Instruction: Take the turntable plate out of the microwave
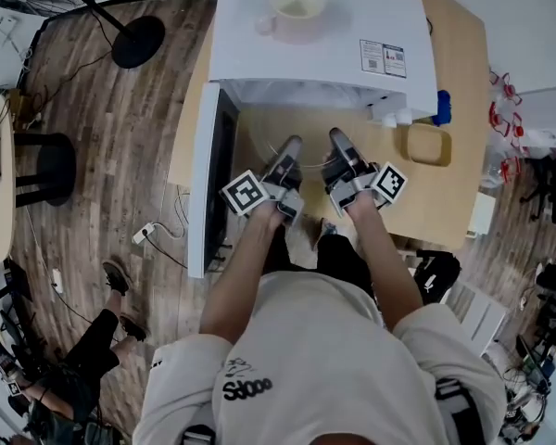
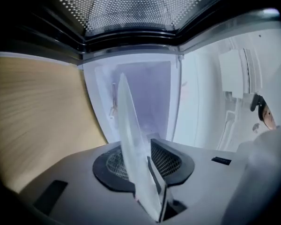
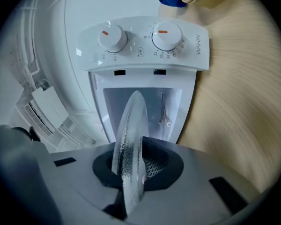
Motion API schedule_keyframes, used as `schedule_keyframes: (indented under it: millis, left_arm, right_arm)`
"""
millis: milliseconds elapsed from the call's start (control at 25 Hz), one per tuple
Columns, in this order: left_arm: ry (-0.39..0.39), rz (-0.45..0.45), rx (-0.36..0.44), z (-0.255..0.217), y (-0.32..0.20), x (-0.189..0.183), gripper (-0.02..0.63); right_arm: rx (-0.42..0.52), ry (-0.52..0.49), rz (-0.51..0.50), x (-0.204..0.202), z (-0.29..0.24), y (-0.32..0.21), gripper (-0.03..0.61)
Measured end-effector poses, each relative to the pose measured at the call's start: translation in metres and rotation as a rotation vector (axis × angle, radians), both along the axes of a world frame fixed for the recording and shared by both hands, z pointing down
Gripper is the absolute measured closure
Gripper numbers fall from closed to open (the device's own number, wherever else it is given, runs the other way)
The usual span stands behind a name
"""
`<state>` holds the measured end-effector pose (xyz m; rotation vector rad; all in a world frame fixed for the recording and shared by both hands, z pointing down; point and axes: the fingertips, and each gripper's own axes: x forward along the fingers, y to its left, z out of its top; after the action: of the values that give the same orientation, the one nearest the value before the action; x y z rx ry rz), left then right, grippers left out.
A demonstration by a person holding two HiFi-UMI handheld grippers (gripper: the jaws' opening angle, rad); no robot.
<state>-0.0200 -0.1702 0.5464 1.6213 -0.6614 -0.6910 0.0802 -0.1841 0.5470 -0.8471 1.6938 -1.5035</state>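
Both tongs are on the glass now! The left tongs [image 2: 141, 153] are closed on the rim of the turntable plate [image 3: 130, 125]. In the left gripper view the clear glass runs edge-on between the mesh pads and fills the gap between them. The right tongs [image 3: 133, 154] grip the same plate from the other side, with the wet-looking rim pinched between their pads.

The plate hangs between the two tongs, above the tabletop [image 1: 449, 197] and just in front of the mouth of the white microwave [image 1: 259, 54]. I cannot tell whether its far edge is clear of the opening. Both tongs point level, straight at the empty cavity ahead of them.

The open door [image 1: 204, 184] stands just to the left of the left tongs. Ahead of the right tongs, the control panel [image 3: 140, 43] shows its two knobs. Beyond the tongs, a pale round container [image 1: 295, 12] sits on top of the microwave. To the right of the right tongs, a yellow dish [image 1: 428, 144] lies on the tabletop, with a blue object [image 1: 442, 108] just past it. The person's forearms run back from both tongs.
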Motion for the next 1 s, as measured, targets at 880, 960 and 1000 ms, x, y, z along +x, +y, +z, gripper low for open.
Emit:
schedule_keyframes:
  millis: [880,960,1000]
  left_arm:
    - [0.054,-0.103,0.238,-0.121,0.083,0.043,0.572]
    - [0.057,-0.110,0.295,-0.142,0.089,0.046,0.574]
    - [0.051,-0.112,0.321,-0.152,0.092,0.048,0.574]
  right_arm:
    - [0.297,0.092,-0.243,0.041,-0.127,0.092,0.563]
    - [0.343,0.102,-0.259,0.043,-0.149,0.098,0.563]
    - [0.363,0.105,-0.263,0.046,-0.158,0.101,0.563]
